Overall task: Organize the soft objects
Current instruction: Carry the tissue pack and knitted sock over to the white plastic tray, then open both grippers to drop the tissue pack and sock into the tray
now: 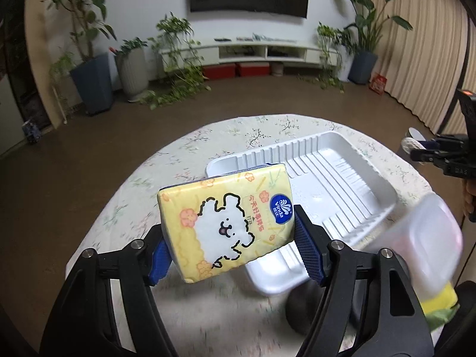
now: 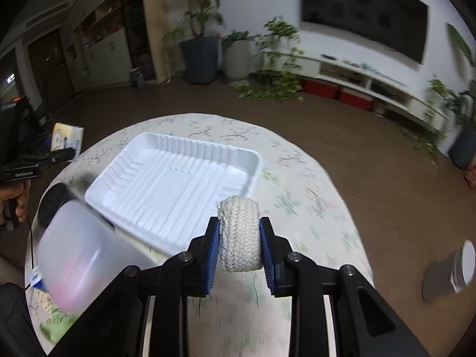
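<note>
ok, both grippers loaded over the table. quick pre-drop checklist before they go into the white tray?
1. Left gripper clamped on tissue pack: ok, though pack sits tilted.
2. Right gripper clamped on rope roll: ok.
3. White tray has free space: ok, nothing seen inside.
4. Translucent container near tray's corner: cannot tell if touching, blurred.
5. Grippers apart from each other: ok.

Tissue pack showing glossy plastic wrap. Rope roll looking rough, woven, matt. Tray looking smooth ribbed white plastic. Table wearing matt floral cloth.
</note>
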